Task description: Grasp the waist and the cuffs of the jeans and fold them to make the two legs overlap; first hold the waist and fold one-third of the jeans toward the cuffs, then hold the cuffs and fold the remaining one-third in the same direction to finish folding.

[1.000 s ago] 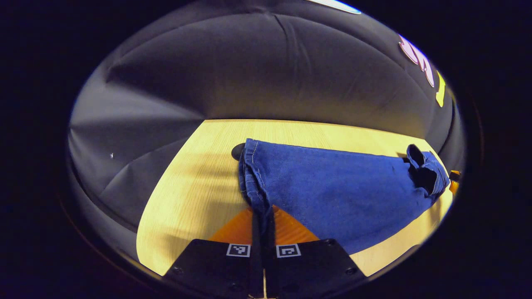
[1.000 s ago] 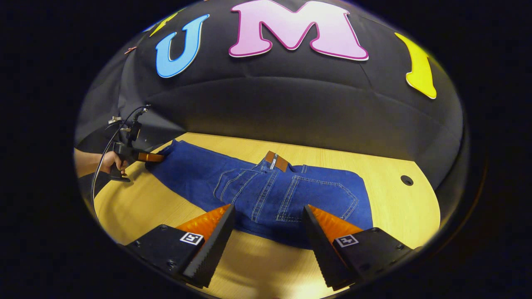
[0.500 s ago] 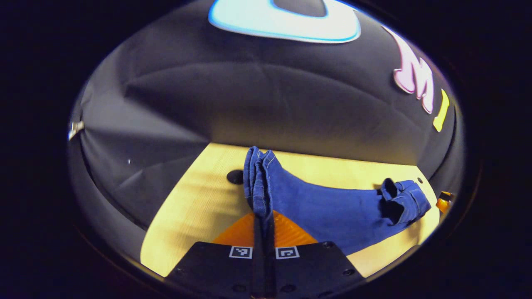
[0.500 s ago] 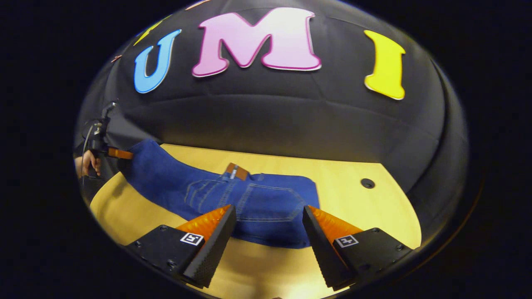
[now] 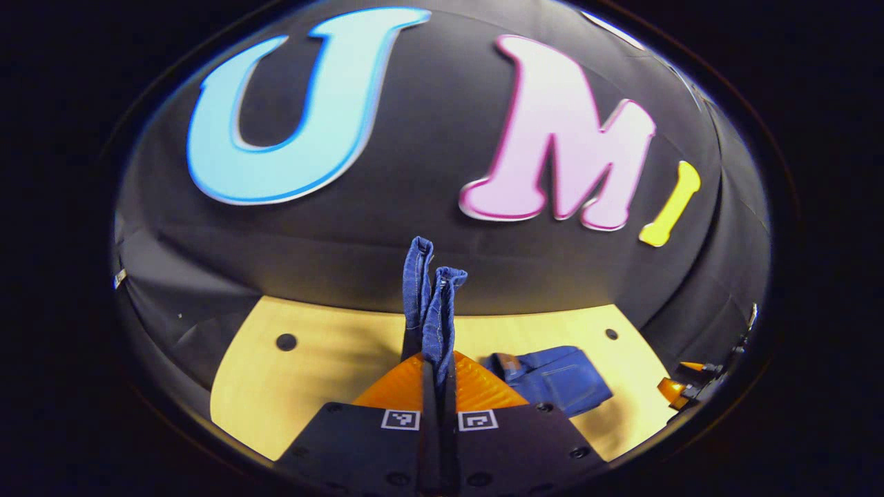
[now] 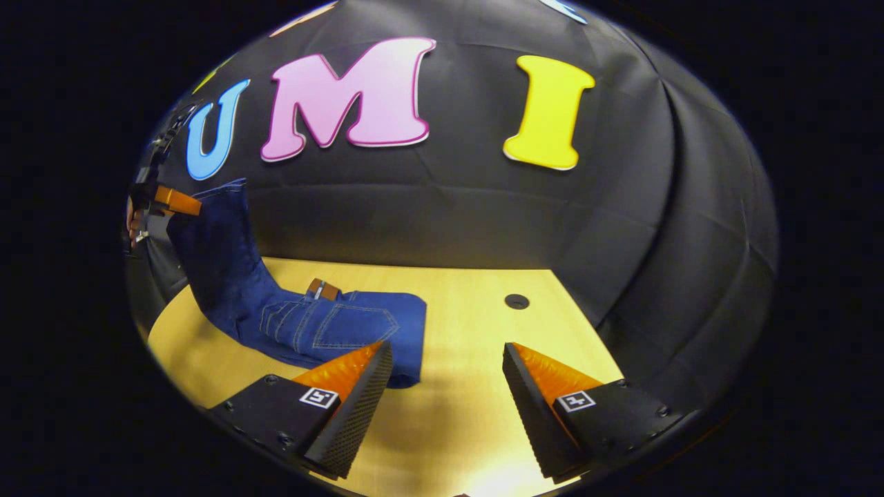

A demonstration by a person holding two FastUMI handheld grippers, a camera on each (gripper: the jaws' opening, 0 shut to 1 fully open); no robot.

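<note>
Above table (image 6: pixel 469 304), blue jeans (image 6: pixel 324 324) cuffs pinched in left tongs (image 5: pixel 438 373), waist flat.

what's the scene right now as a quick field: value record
jeans: waist end flat on table, leg end lifted
cuffs: pinched in left tool, standing above its fingers
left tool: shut on cuffs, raised over the table
right tool: open, holding nothing, over bare wood beside the waist
table: light wood with small round holes
fold: final cuff fold not yet laid down
</note>
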